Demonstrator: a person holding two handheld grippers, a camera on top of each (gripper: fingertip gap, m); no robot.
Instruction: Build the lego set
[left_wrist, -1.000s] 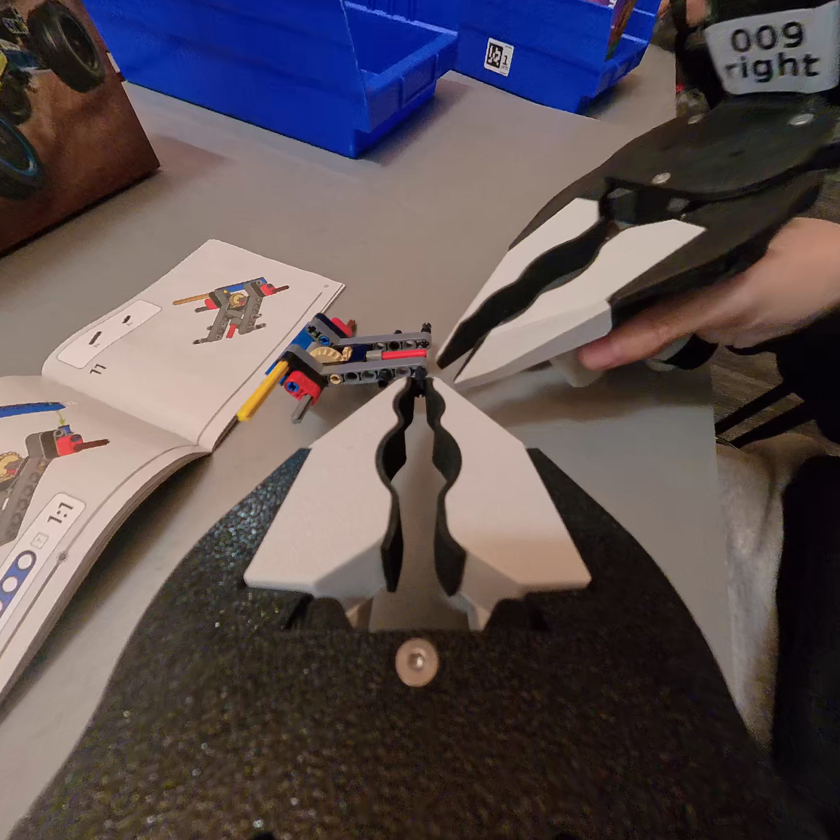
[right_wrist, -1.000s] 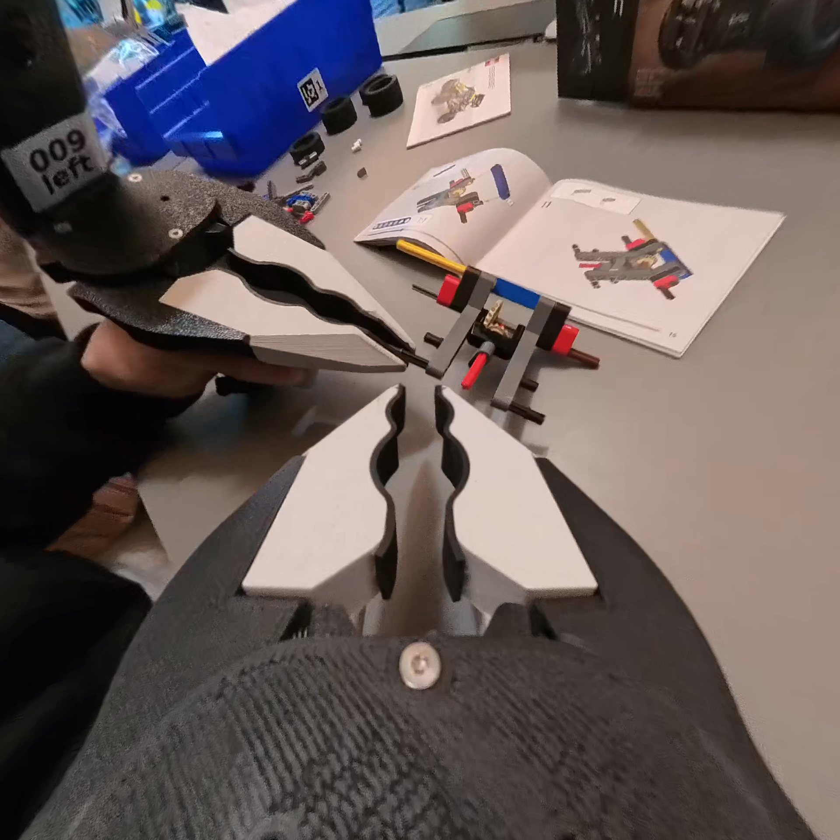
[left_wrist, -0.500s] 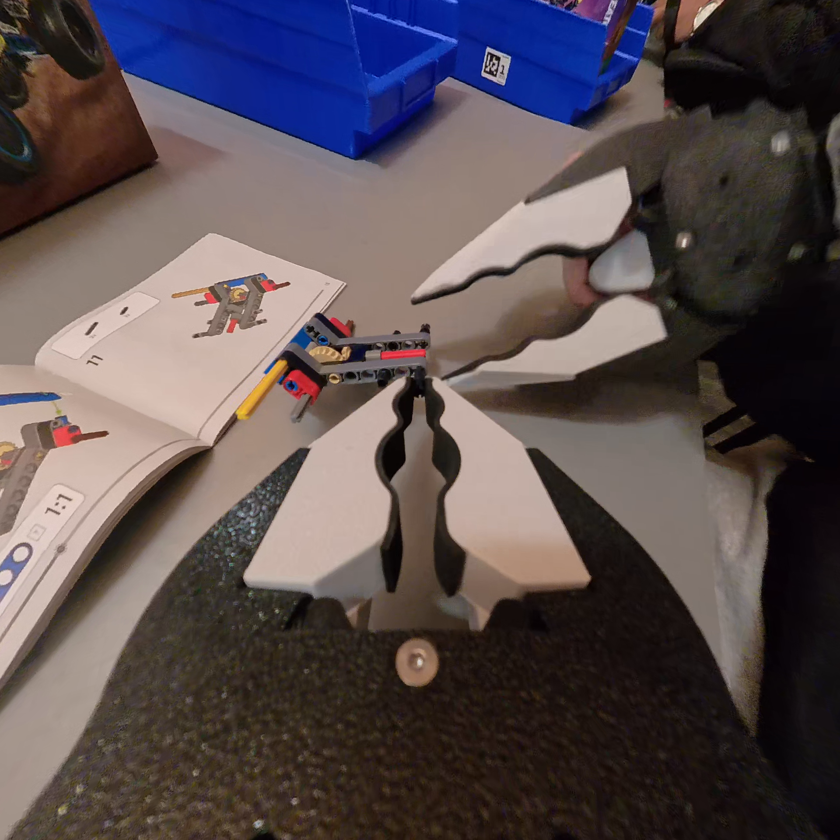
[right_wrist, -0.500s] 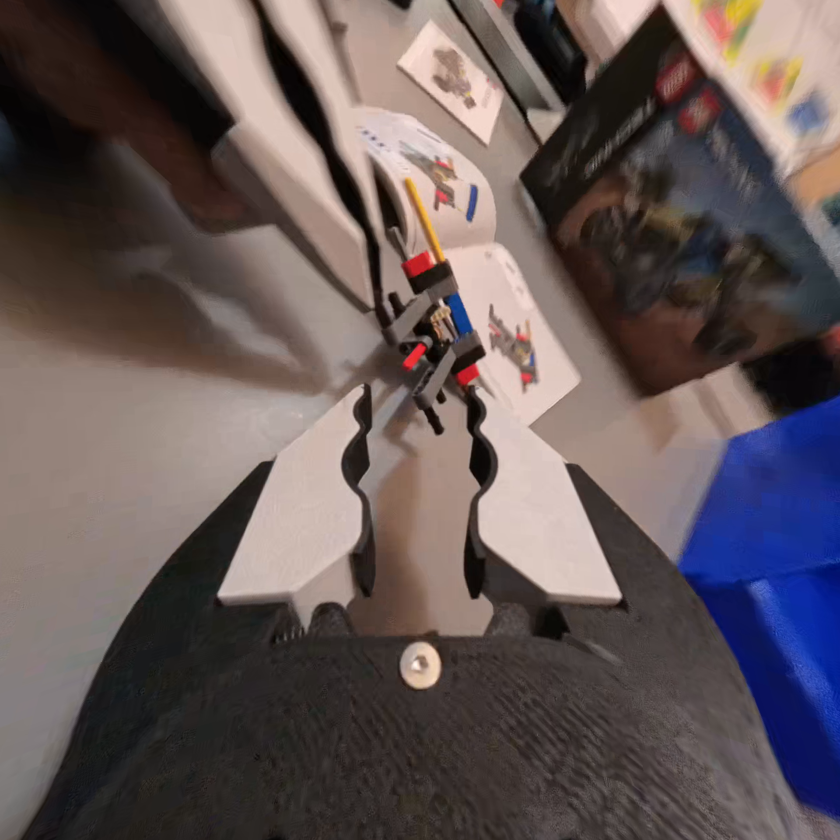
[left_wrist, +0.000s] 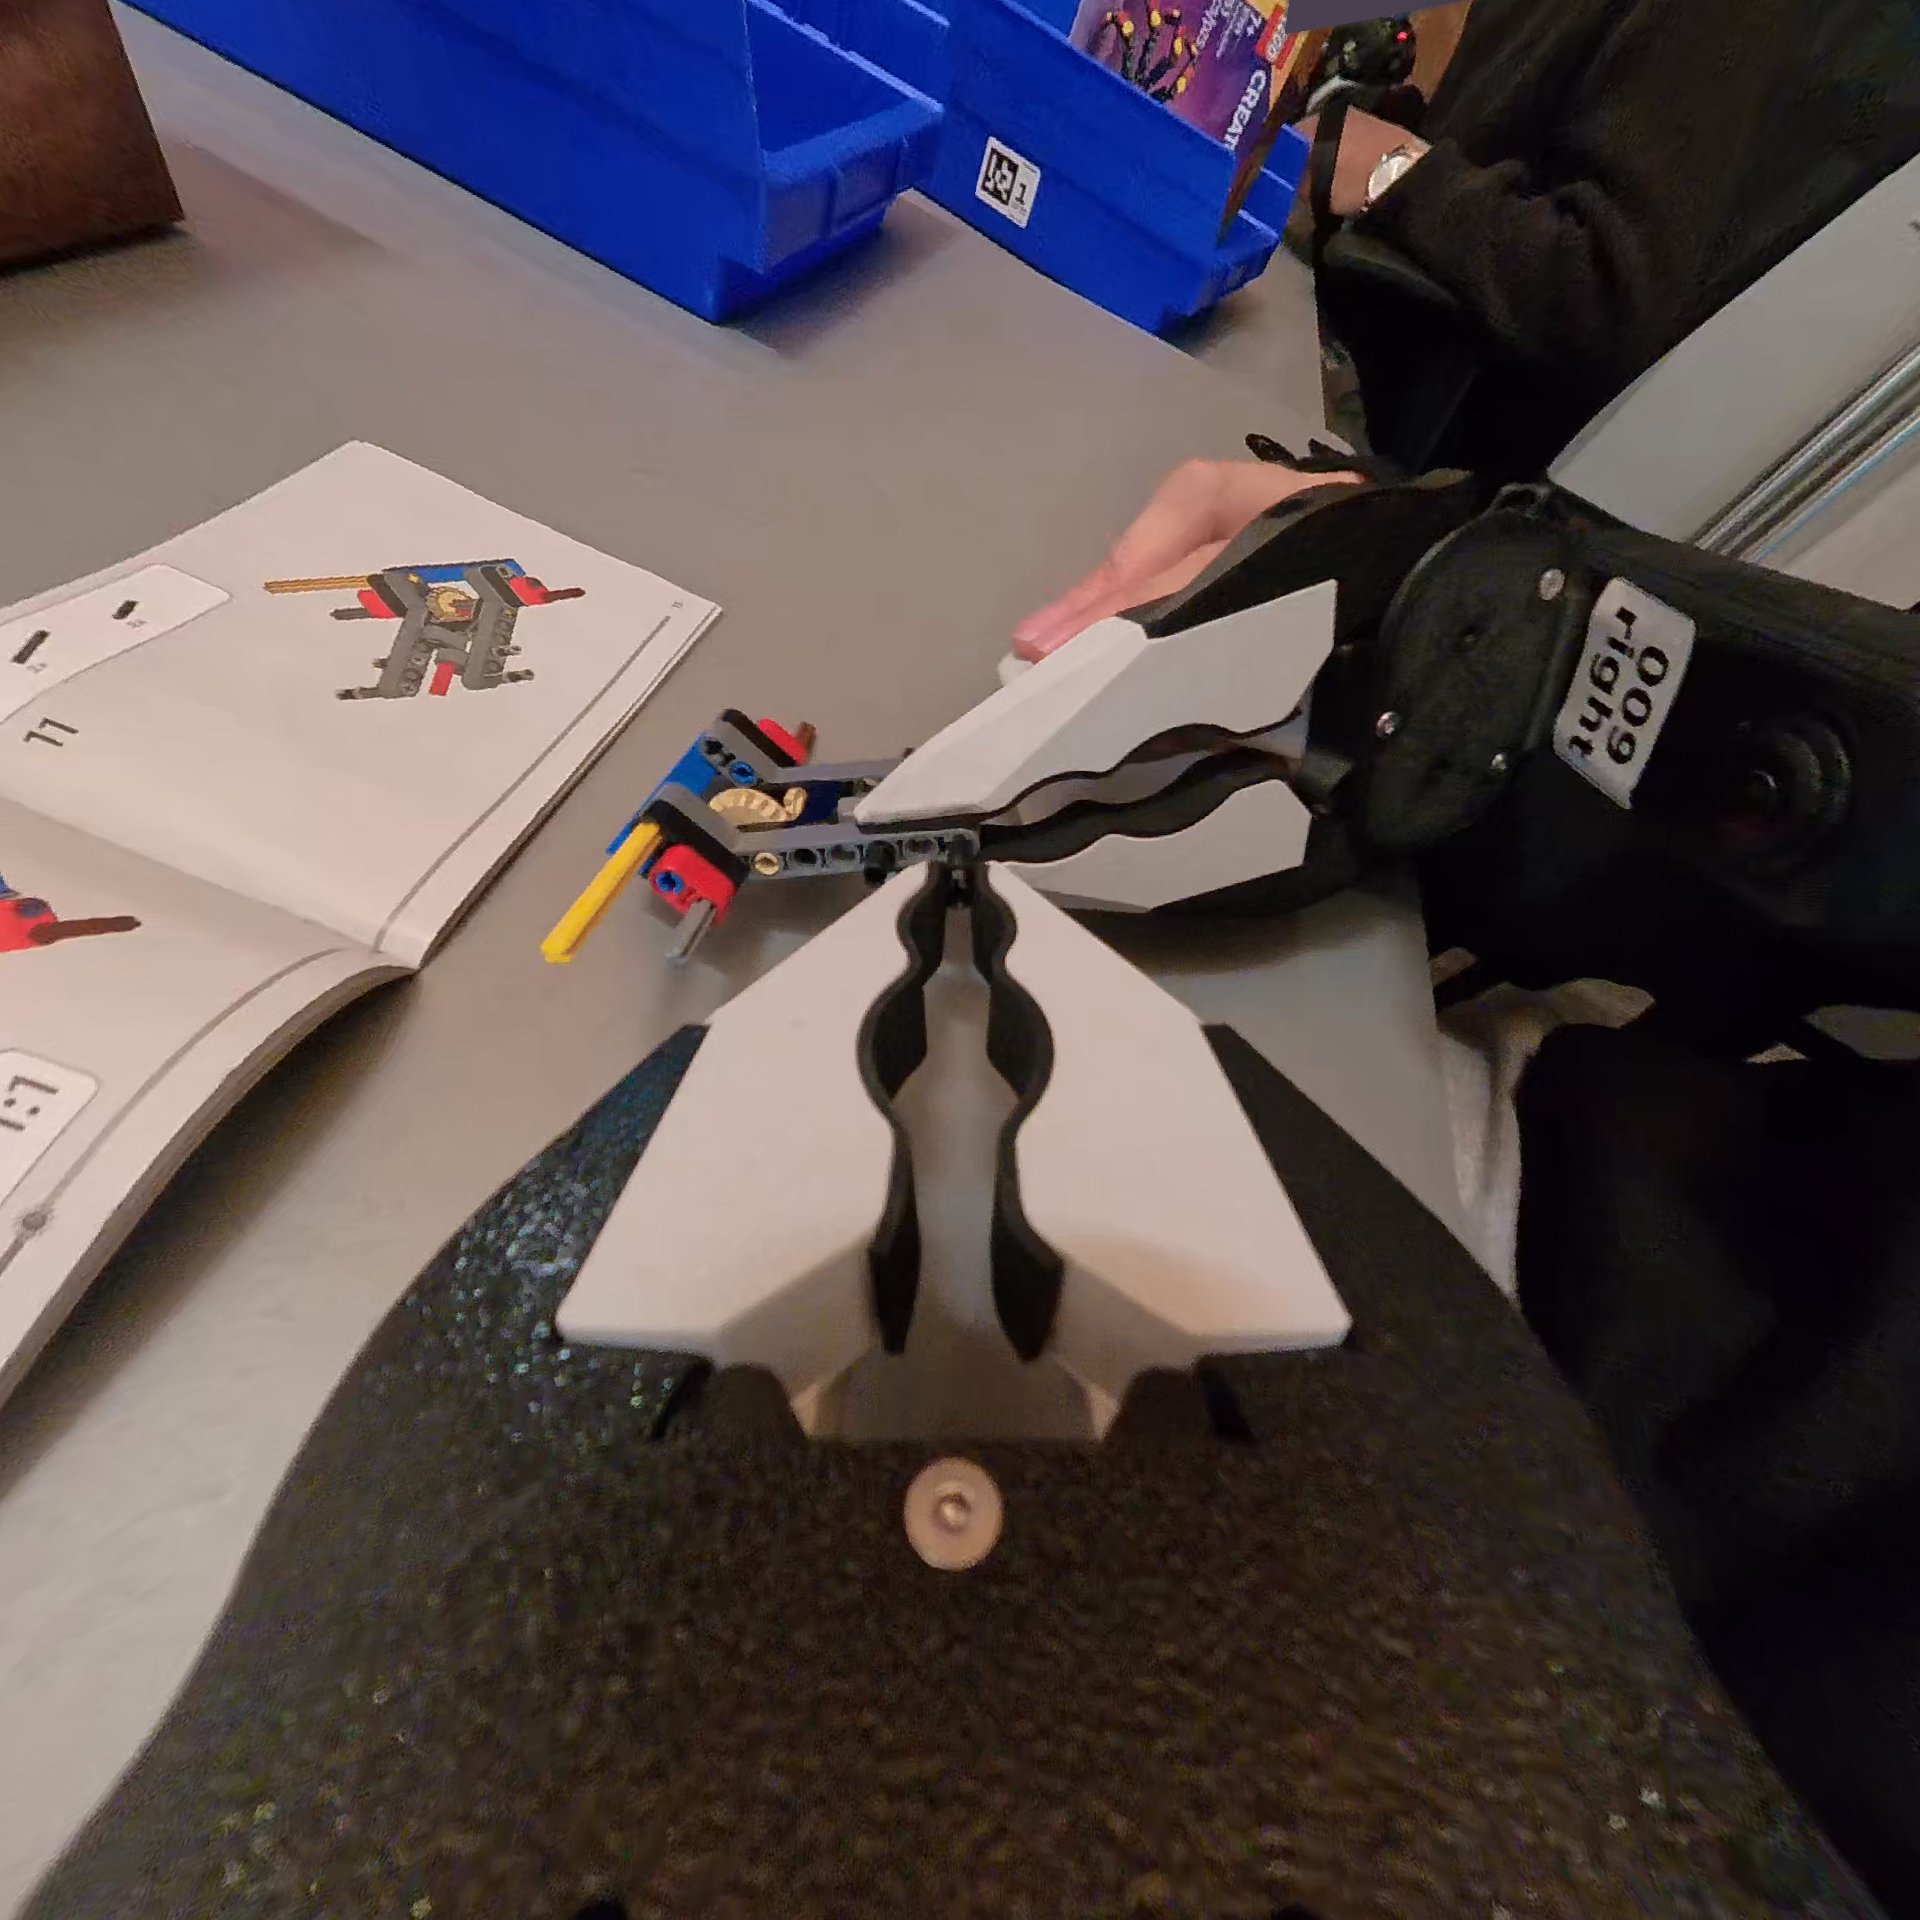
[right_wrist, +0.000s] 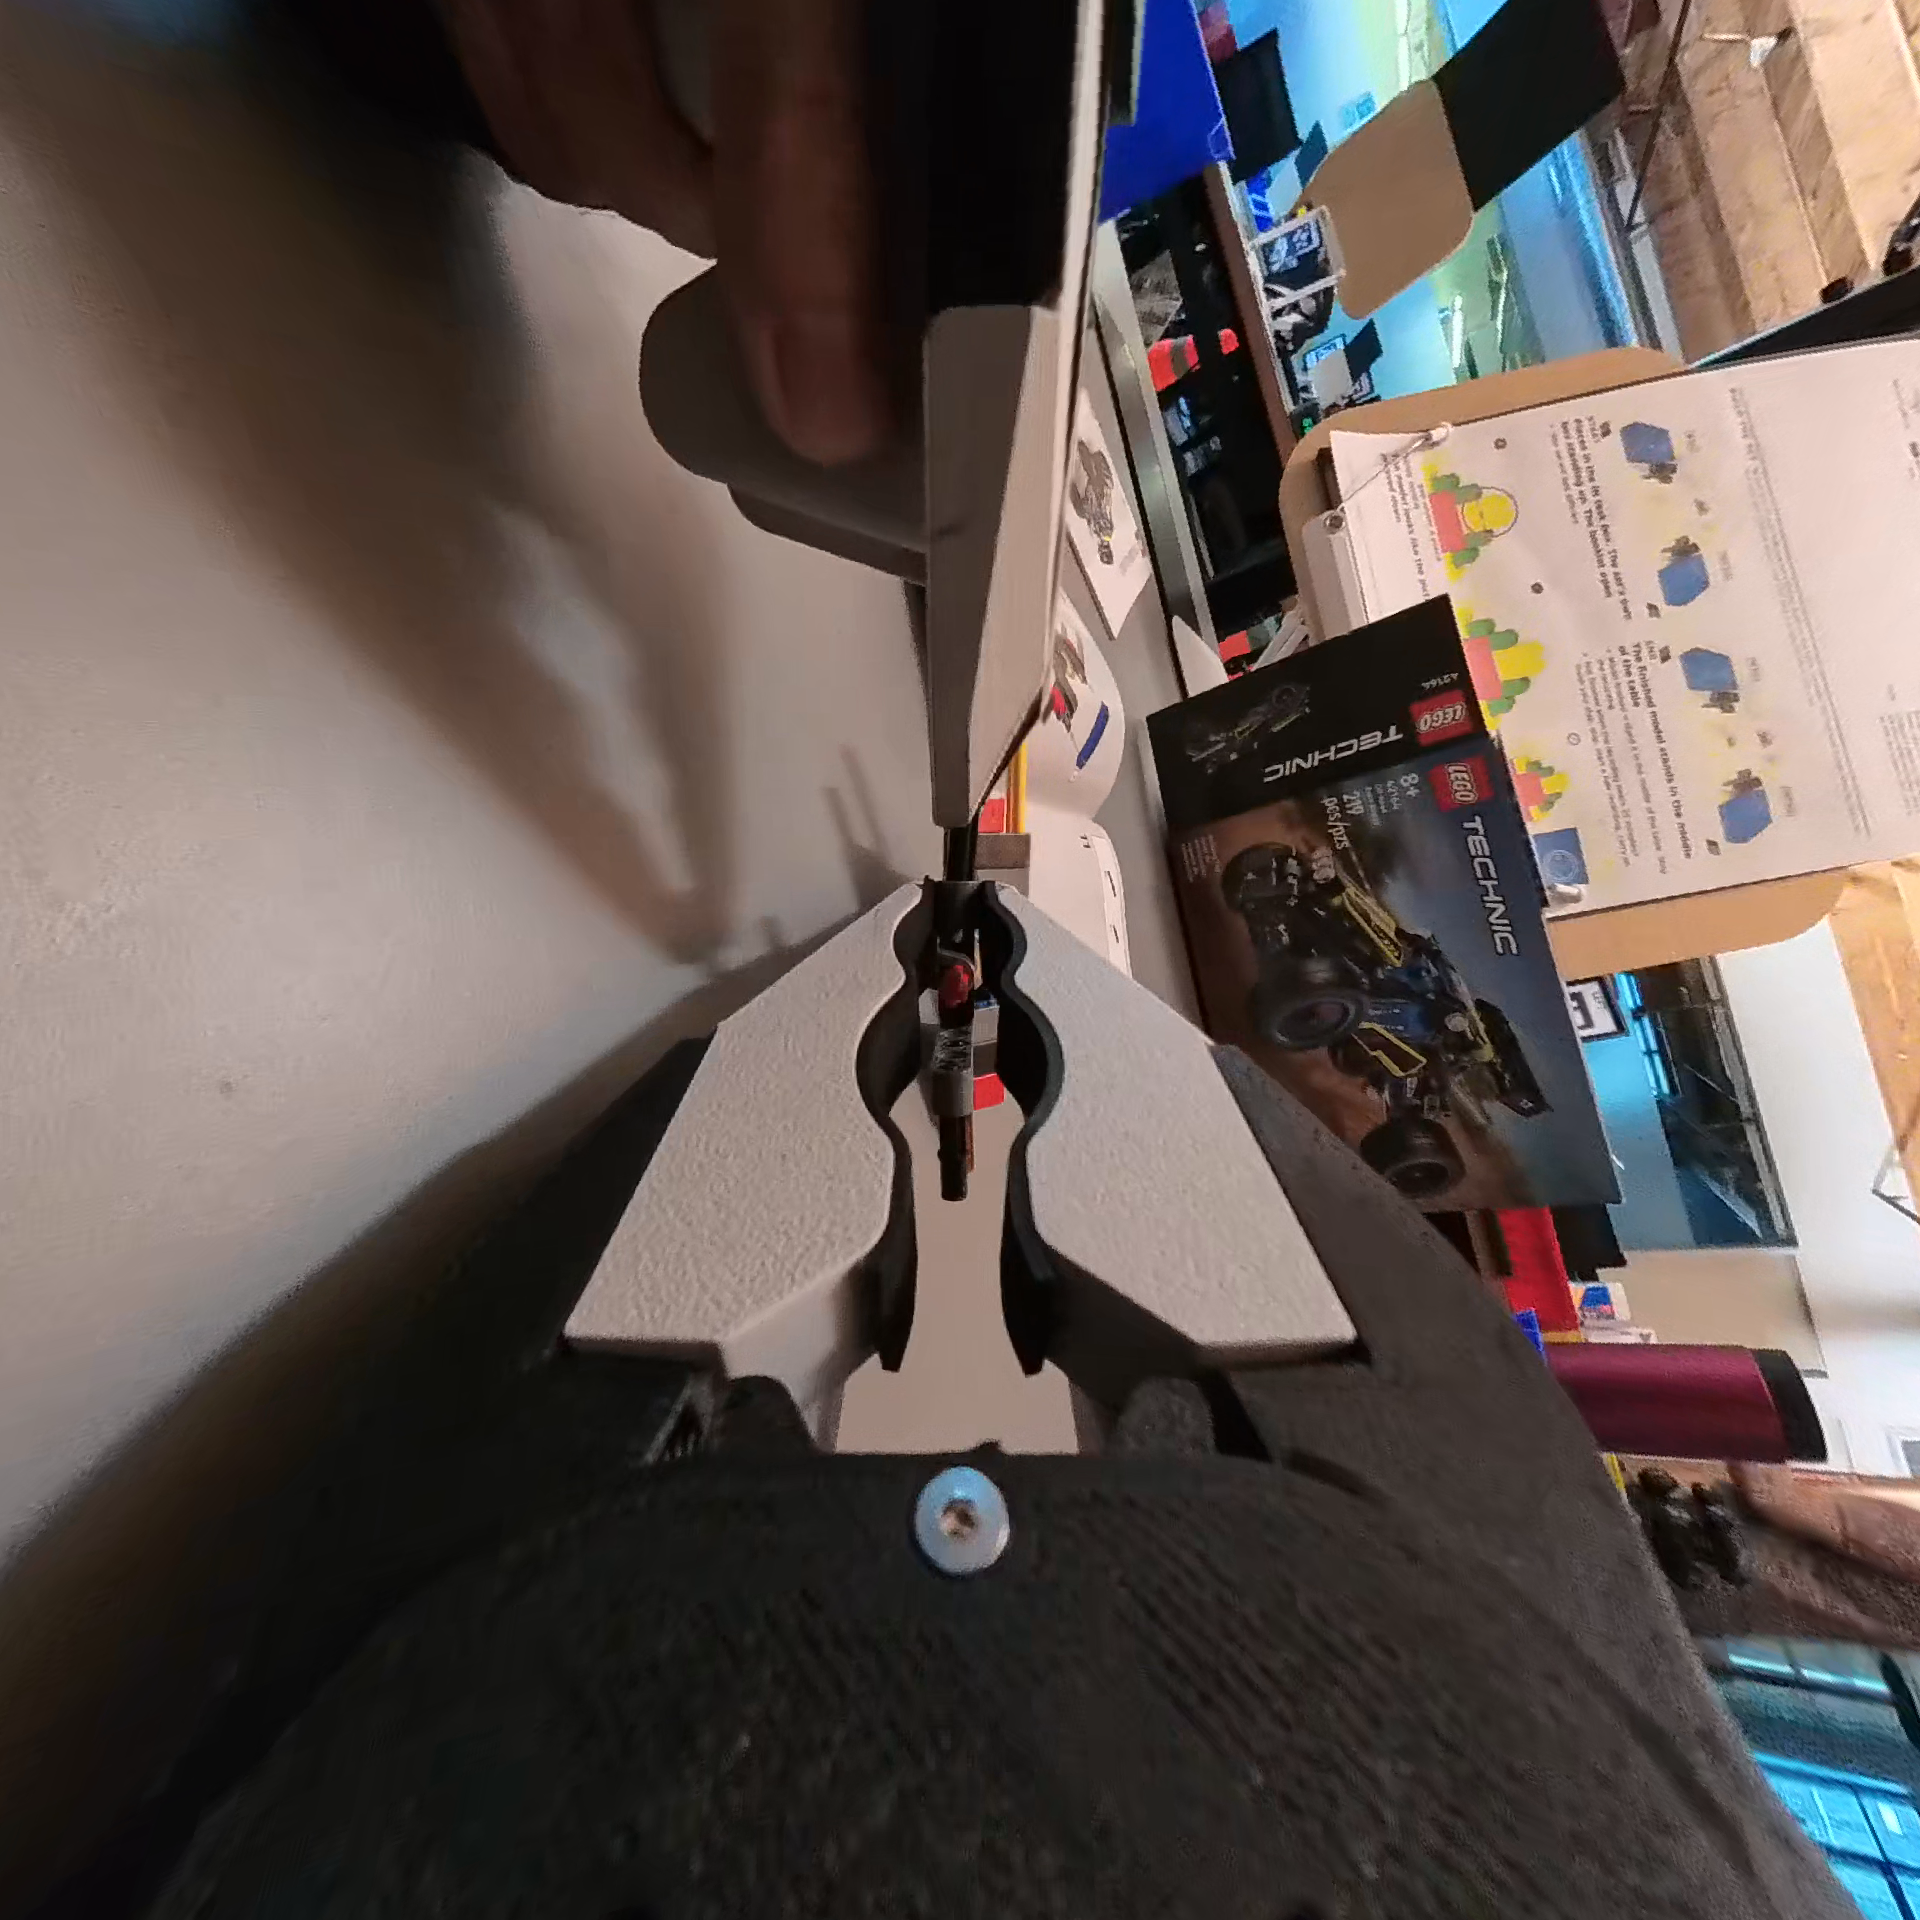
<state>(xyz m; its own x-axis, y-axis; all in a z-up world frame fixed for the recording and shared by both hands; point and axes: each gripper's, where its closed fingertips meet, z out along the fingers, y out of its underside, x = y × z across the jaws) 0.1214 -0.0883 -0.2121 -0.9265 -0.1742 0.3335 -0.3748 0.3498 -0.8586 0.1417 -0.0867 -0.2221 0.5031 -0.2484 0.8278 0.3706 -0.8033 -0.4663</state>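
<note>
The small lego assembly (left_wrist: 769, 816) of grey beams, red and blue pieces, a tan gear and a yellow axle lies on the grey table (left_wrist: 935, 468). My left gripper (left_wrist: 956, 883) is shut on a black pin at the near end of its grey beam. My right gripper (left_wrist: 904, 821) comes in from the right, rolled on its side, with one finger above and one below the beams, shut on them. In the right wrist view the assembly (right_wrist: 951, 1039) sits between my right gripper's fingertips (right_wrist: 954, 899). The left gripper's finger (right_wrist: 987, 623) reaches in from above.
An open instruction booklet (left_wrist: 312, 727) lies left of the assembly. Blue bins (left_wrist: 644, 135) stand at the back of the table. The set's box (right_wrist: 1382, 935) and a board with a printed sheet (right_wrist: 1662, 623) stand beyond. A person's hand (left_wrist: 1143, 561) holds the right gripper. The tips of both grippers are at nearly the same place.
My right gripper rolled onto its side, opened, moved in over the assembly and closed on its beams. My left gripper stayed shut on the pin.
</note>
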